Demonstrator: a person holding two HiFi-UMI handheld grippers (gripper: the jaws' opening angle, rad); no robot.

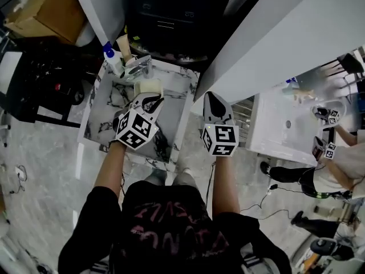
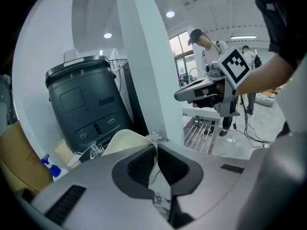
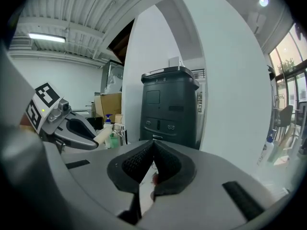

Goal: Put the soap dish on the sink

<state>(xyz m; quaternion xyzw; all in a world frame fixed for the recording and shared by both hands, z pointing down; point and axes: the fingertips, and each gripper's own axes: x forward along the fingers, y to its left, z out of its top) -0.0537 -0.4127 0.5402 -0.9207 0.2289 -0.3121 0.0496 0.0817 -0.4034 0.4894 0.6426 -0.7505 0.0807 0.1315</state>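
**Head view.** My left gripper (image 1: 147, 103) is clamped on the near edge of the cream soap dish (image 1: 149, 87). The dish sits over the rear part of the marble-patterned sink (image 1: 102, 116), just in front of the faucet (image 1: 138, 67). Whether the dish touches the sink surface cannot be told from here. A blue-capped bottle (image 1: 112, 57) stands beside the faucet, on its left. My right gripper (image 1: 212, 100) is beyond the sink's right rim, level with the left one and apart from it. Its jaws are together with nothing between them. A cardboard box (image 1: 45, 7) lies at upper left. At far right a second person (image 1: 336, 173) works at a white basin.

**Left gripper view.** The two jaws of my left gripper (image 2: 156, 148) are pressed onto the thin rim of the soap dish (image 2: 125, 140), which curves away to the left. A dark bin (image 2: 86, 104) stands behind it. The right gripper (image 2: 204, 89) shows at right, under its marker cube (image 2: 235, 66).

**Right gripper view.** The jaw pads of my right gripper (image 3: 153, 148) meet at their tips and hold nothing. At left is my left gripper (image 3: 72, 131) with the cream dish (image 3: 102, 136) at its tip. Just behind are the bottle (image 3: 108, 122) and the faucet (image 3: 119, 132). The dark bin (image 3: 170, 107) fills the centre.
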